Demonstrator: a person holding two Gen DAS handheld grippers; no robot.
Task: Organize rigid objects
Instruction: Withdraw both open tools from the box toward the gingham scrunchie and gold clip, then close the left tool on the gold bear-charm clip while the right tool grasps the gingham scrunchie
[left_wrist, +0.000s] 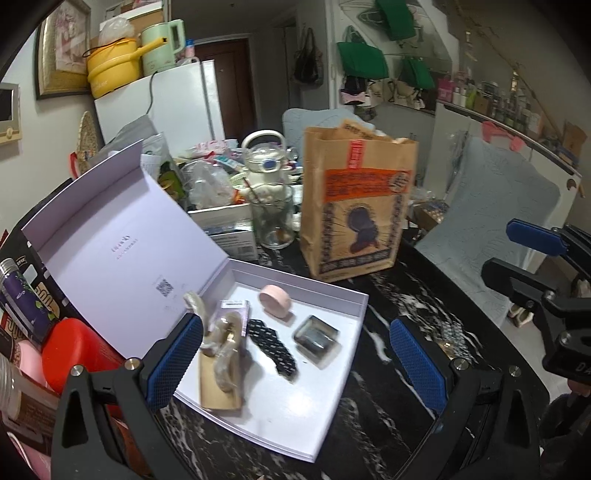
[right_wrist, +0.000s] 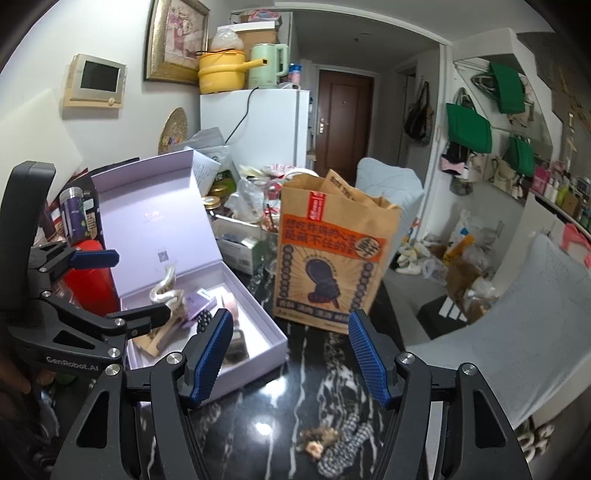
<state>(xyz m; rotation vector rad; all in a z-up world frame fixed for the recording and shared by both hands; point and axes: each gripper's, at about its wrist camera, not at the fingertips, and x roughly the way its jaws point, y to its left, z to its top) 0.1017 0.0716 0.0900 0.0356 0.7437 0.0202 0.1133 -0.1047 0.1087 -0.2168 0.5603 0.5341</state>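
Left tongs (left_wrist: 295, 354) wide open above the white box (left_wrist: 360, 301), nothing between the blue pads (left_wrist: 173, 363). Right tongs (right_wrist: 291, 356) partly open over the black marble table (right_wrist: 314, 373), nothing held there either. White box with lid up, sitting on the table just left of the brown paper bag (left_wrist: 356, 206). Inside the box: a pink round tin (left_wrist: 276, 301) near the back, a shiny dark square block (left_wrist: 316, 336) to the right, a black beaded strip (left_wrist: 271, 347) in the middle, a small purple card box (left_wrist: 234, 308) behind it, and a twisty clear-wrapped thing (left_wrist: 221, 332) standing on a tan card (left_wrist: 218, 387) at the left. Glass jar (left_wrist: 271, 218) behind the box, beside the bag. Red tub (left_wrist: 77, 354) and dark can (left_wrist: 22, 295) just left of the box. Small fuzzy brown thing (right_wrist: 317, 441) and a knitted grey strip (right_wrist: 343, 443) lying on the table close to the right tongs, outside the box. White fridge (left_wrist: 184, 103) far back with a yellow pot (left_wrist: 114, 62) on top
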